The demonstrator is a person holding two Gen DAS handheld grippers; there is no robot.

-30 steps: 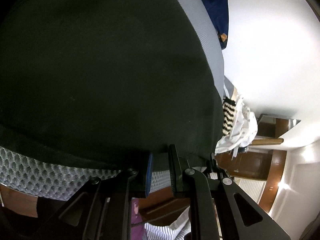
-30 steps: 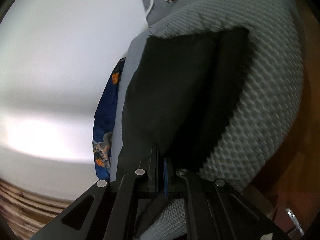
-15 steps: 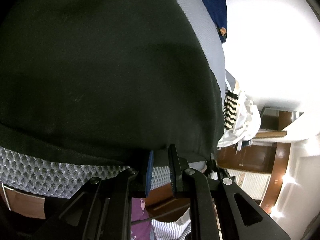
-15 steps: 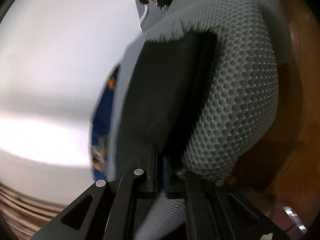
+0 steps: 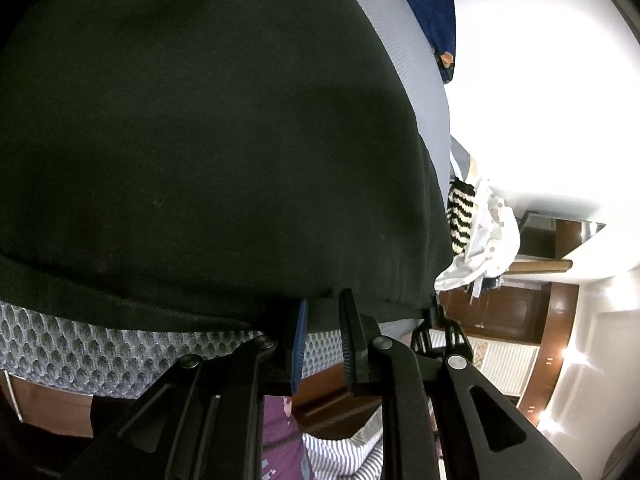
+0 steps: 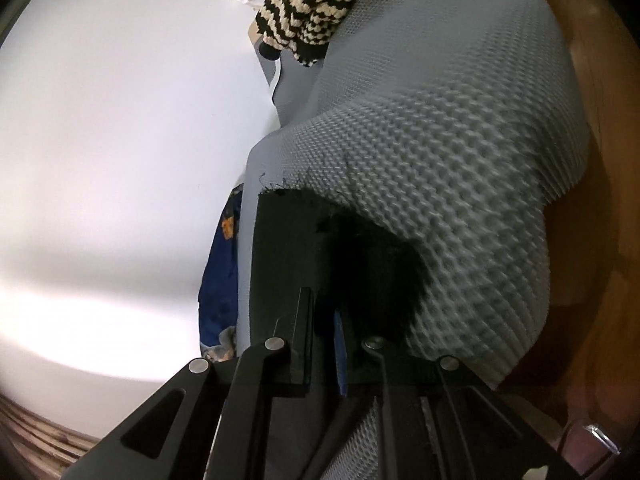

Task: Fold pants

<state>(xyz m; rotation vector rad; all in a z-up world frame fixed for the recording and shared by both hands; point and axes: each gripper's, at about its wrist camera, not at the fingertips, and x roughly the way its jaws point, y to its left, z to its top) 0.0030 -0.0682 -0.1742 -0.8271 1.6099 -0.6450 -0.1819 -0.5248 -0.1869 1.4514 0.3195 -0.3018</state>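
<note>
Grey mesh bed cover carries the black pants; I keep my left gripper and right gripper clamped on their near edge, cloth stretching ahead.

The white wall glares, overexposed. The black pants sit dim and nearly featureless. Fisheye edges curve and darken; the grey mesh cover smears slightly.

Dark pants filling the left view, grey textured cover close ahead, open wall side beside it
</note>
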